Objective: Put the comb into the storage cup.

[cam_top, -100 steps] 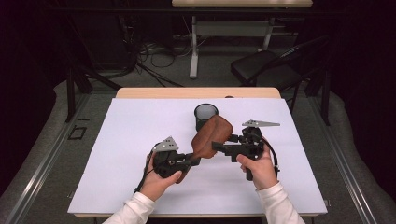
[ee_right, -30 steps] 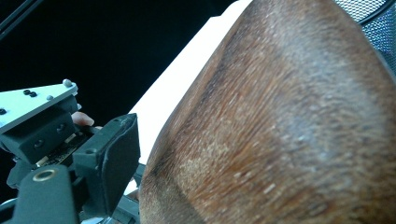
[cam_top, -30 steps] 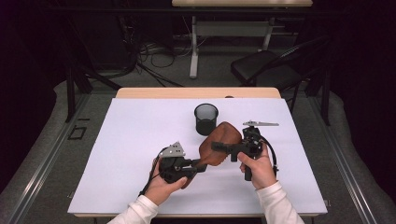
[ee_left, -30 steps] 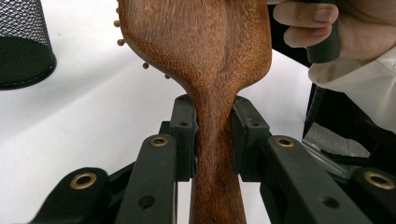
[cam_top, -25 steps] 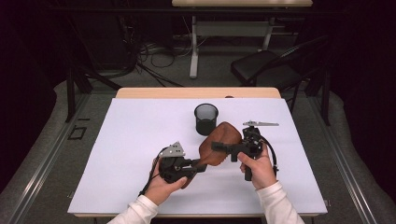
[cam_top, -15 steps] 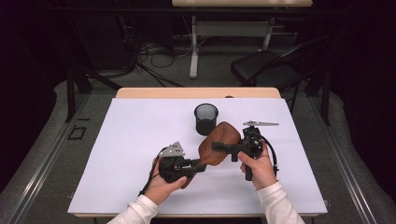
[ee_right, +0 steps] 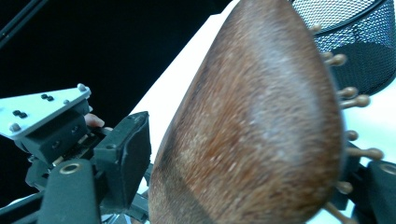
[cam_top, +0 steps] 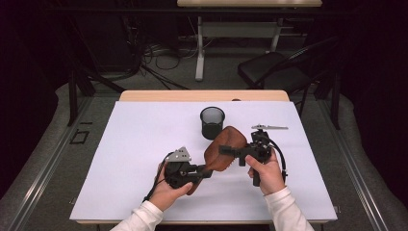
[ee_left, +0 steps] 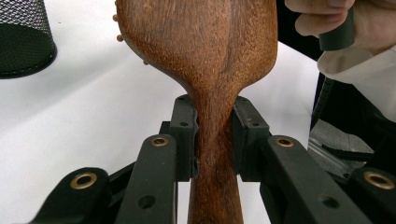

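Right gripper (cam_top: pixel 230 150) jaws just closing around brush (cam_top: pixel 222 153) head, not yet pressing; left gripper (cam_top: pixel 206 170) clamps handle — cup (cam_top: pixel 212 122) nearby.

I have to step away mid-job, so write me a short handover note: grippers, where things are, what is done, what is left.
Left gripper: shut on the neck of the wooden hairbrush, holding it above the table.
Right gripper: jaws have just been closing around the brush head; the left pad is not touching yet, so count it open.
Mesh cup: upright, just behind the brush, nothing visibly in it.
Done: brush lifted and presented to the right gripper.
Left: probably finish the right-hand grip, release the left, then place the brush, likely in the cup.
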`<state>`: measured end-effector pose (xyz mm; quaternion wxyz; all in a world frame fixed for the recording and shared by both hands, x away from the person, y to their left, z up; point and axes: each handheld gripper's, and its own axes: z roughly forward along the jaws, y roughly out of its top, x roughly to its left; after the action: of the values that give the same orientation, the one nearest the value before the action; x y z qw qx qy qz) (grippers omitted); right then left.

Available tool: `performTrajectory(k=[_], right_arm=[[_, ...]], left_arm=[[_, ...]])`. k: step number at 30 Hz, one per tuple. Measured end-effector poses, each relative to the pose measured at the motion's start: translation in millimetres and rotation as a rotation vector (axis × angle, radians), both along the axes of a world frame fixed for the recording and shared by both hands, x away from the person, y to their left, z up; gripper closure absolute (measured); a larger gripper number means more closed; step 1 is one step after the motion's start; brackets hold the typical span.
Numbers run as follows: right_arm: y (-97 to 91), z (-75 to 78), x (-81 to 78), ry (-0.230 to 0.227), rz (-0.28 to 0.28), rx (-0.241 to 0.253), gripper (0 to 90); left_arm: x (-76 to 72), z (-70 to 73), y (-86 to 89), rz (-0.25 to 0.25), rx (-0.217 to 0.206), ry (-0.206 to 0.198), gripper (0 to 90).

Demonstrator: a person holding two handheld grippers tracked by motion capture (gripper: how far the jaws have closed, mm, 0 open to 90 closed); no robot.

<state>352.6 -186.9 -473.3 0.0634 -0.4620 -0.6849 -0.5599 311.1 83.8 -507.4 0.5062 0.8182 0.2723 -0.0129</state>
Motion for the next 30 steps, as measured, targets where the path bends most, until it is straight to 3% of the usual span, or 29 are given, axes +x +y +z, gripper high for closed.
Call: performTrajectory(k=[8, 15, 30], right_arm=[[-4.1, -1.6, 1.2, 0.028, -0.015, 0.028, 34.3], [-5.9, -3.7, 3.1, 0.056, -0.006, 0.033, 36.0], [-7.4, -4.8, 3.7, 0.062, 0.001, 0.044, 37.8]], left_arm=[[-0.2, -0.8, -0.6, -0.001, 0.005, 0.004, 73.4], [1.1, -3.3, -1.0, 0.000, 0.015, 0.004, 73.4], [1.1, -5.0, -2.4, -0.007, 0.024, 0.004, 73.4]])
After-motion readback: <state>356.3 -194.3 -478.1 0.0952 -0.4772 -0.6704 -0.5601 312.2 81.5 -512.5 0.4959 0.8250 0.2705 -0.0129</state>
